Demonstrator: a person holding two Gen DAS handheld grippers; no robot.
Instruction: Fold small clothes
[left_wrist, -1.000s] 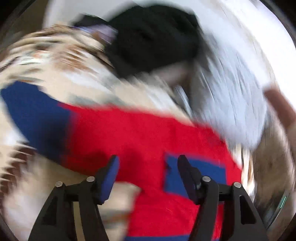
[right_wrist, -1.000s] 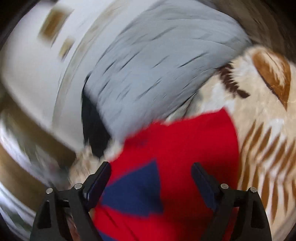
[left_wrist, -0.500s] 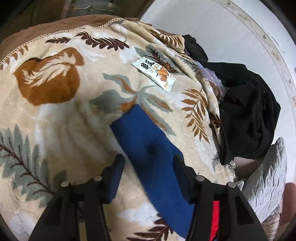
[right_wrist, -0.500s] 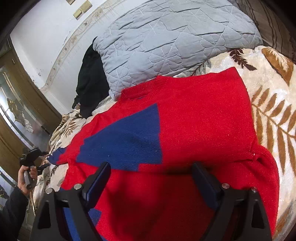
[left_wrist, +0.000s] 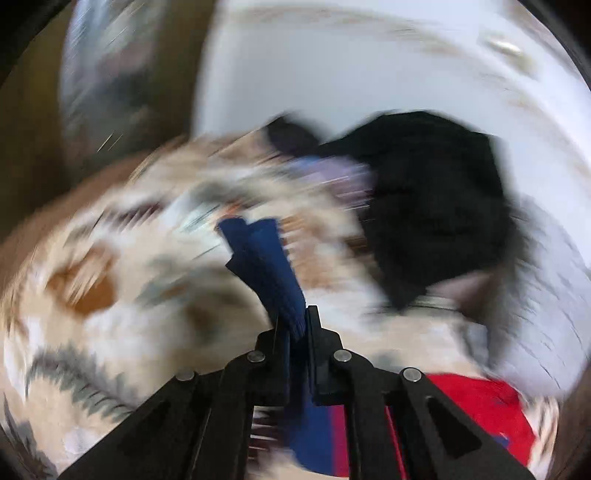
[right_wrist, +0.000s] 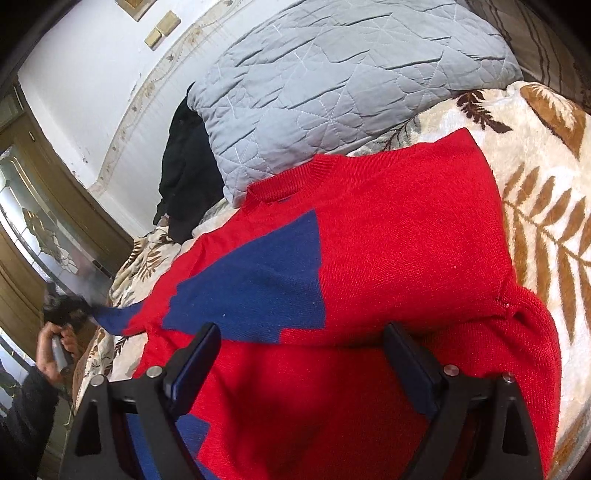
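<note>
A small red sweater with blue patches lies spread on a leaf-patterned blanket. My left gripper is shut on the sweater's blue sleeve, which sticks out past the fingers; the left wrist view is blurred by motion. In the right wrist view the left gripper shows far left, lifting the sleeve end. My right gripper is open and empty, hovering over the sweater's lower body, its fingers apart.
A grey quilted pillow lies beyond the sweater's collar. A black garment is heaped beside the pillow against the white wall; it also shows in the left wrist view. A wooden door with glass stands at left.
My left gripper closed on the blue sleeve, which lay flat between its open fingers half a second ago, and lifted it in a fast swing. The right gripper has barely moved.
</note>
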